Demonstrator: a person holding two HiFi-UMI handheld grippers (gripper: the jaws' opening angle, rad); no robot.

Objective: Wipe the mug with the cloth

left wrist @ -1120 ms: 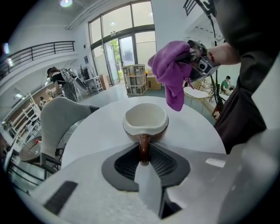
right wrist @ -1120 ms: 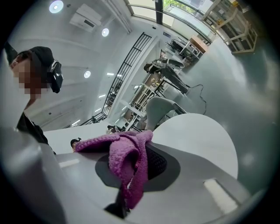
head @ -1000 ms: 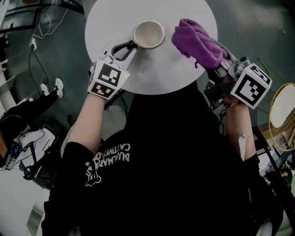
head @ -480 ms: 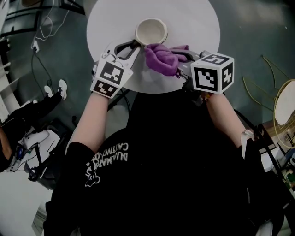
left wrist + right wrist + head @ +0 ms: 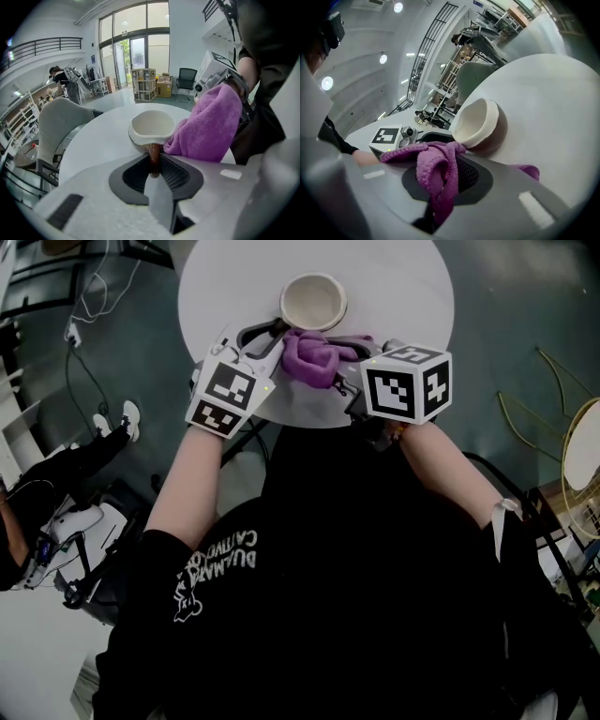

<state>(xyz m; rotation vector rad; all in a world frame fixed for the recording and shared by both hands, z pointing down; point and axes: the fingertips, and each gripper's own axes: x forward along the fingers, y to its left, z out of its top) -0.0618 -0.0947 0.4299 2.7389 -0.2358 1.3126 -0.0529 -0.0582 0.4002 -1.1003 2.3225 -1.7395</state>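
Dark floor (image 5: 131, 352) lay at our left; on the round white table (image 5: 403, 287) our left gripper (image 5: 265, 337) clamped the upright mug (image 5: 313, 302) by its handle; the purple cloth (image 5: 314, 357), clenched in our right gripper (image 5: 443, 180), touched the mug's side; a grey chair (image 5: 61, 122) and glazed doors (image 5: 136, 47) stood beyond.

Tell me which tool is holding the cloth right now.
The right tool: its jaws are shut on the purple cloth. The left tool instead clamps the brown handle of the mug.
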